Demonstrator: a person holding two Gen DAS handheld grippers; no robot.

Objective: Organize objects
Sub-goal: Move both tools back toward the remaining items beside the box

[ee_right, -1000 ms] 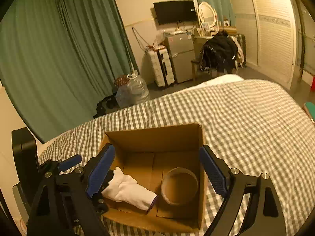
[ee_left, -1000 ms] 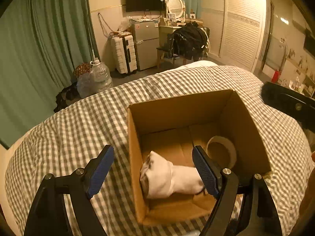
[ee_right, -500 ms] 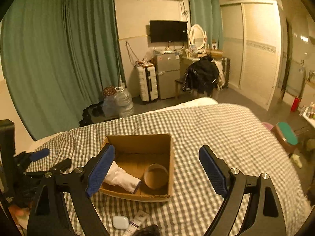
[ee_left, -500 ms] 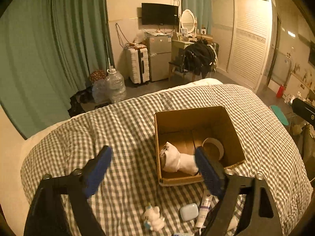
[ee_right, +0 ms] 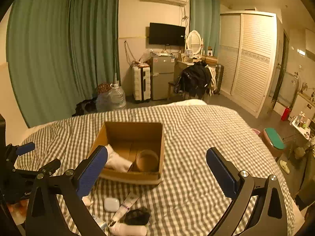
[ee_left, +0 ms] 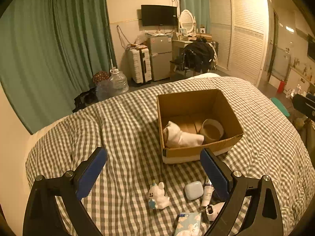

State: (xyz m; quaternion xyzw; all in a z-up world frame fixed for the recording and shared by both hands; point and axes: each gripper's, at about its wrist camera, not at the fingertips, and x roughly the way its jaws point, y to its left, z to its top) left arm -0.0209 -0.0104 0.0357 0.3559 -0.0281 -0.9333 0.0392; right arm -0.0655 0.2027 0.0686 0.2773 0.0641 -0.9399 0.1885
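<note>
Both grippers, left [ee_left: 153,174] & right [ee_right: 157,171], spread wide, nothing held, above the bed [ee_left: 118,129]. Box [ee_left: 198,151] has sock [ee_left: 183,137] + tape [ee_left: 212,130]. Toy [ee_left: 158,194], case [ee_left: 194,190], tube [ee_left: 207,191] lie crowded near me; I could nudge neighbours, esp. on soft bedding.

The left gripper [ee_left: 153,174] hangs in the air with its jaws spread wide and nothing between the blue pads [ee_left: 91,174]. The right gripper [ee_right: 156,172] is likewise wide apart and empty, held level beside it; the left gripper shows at the right view's left edge.
</note>
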